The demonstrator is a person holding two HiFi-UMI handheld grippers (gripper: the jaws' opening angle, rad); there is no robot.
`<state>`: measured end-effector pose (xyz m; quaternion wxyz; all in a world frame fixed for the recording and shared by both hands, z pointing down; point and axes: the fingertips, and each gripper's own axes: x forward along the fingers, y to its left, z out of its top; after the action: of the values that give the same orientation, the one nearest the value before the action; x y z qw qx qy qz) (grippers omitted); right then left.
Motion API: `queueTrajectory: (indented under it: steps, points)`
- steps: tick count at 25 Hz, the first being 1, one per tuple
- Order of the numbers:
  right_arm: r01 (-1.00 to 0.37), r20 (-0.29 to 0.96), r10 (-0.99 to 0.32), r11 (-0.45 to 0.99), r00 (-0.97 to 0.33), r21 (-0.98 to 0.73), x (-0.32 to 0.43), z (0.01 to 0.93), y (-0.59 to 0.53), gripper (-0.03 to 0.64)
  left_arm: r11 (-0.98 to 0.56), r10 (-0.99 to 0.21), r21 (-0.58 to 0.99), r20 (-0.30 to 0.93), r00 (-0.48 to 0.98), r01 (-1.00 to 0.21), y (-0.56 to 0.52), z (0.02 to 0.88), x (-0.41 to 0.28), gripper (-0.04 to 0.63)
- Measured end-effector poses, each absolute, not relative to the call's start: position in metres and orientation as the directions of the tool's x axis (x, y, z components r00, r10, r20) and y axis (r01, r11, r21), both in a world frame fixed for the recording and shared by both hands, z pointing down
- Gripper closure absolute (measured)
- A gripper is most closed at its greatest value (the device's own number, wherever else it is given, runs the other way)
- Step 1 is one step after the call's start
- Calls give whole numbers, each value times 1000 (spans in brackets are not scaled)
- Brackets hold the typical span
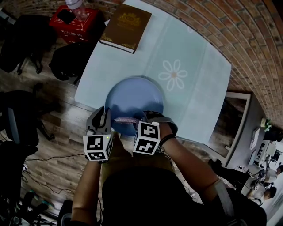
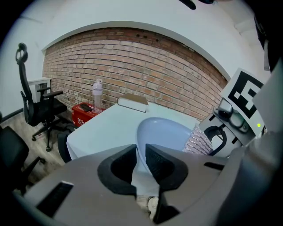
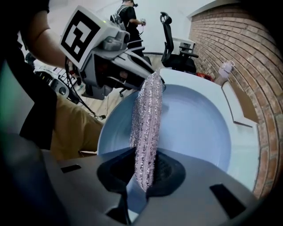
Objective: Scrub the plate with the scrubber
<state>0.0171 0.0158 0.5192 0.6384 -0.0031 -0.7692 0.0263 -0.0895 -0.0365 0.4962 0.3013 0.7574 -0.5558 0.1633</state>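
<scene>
The worktop (image 1: 194,88), covered in a pale blue cloth with a flower print, carries a brown book (image 1: 126,26) at its far left corner. The round blue plate (image 1: 132,97) sits at the near edge, right in front of the person. A red box (image 1: 73,22) with a bottle (image 1: 77,6) on it stands off the worktop, to the far left.

The left hand-held gripper (image 1: 102,115) is at the plate's near left rim. In its own view the jaws stand almost together with the pale rim of the plate (image 2: 163,132) running down between them, so it looks clenched on the rim to steady the plate. The right hand-held gripper (image 1: 143,118) is just to the right of it, over the near rim. It is clamped on the scrubber (image 3: 148,119), a glittery pink-silver mesh strip whose free end reaches left toward the other gripper. From the head view the scrubber (image 1: 126,119) lies across the near part of the plate. I cannot tell whether it is pressing on the surface or only just above it.

I judge the scrubbing step to be in hand, with both tools in place and only the near edge covered. The next move calls for pressing the mesh flat on the plate and sweeping it toward the far side, with the left grip held firm so the plate does not slide off the near edge.
</scene>
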Motion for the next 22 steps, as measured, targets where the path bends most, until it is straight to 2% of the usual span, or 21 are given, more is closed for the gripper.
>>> queueTrajectory:
  steps: [16,22]
  points:
    - [-118,949,-262,963,-174,244,6,517,-84,538,-220,-749,274,568,342,-936,-43,493,-90,526]
    - [-79,909,-409,911,-74,404,31,513,-133,538,-228,-744,277,569,350,-934,-43,492,-89,526]
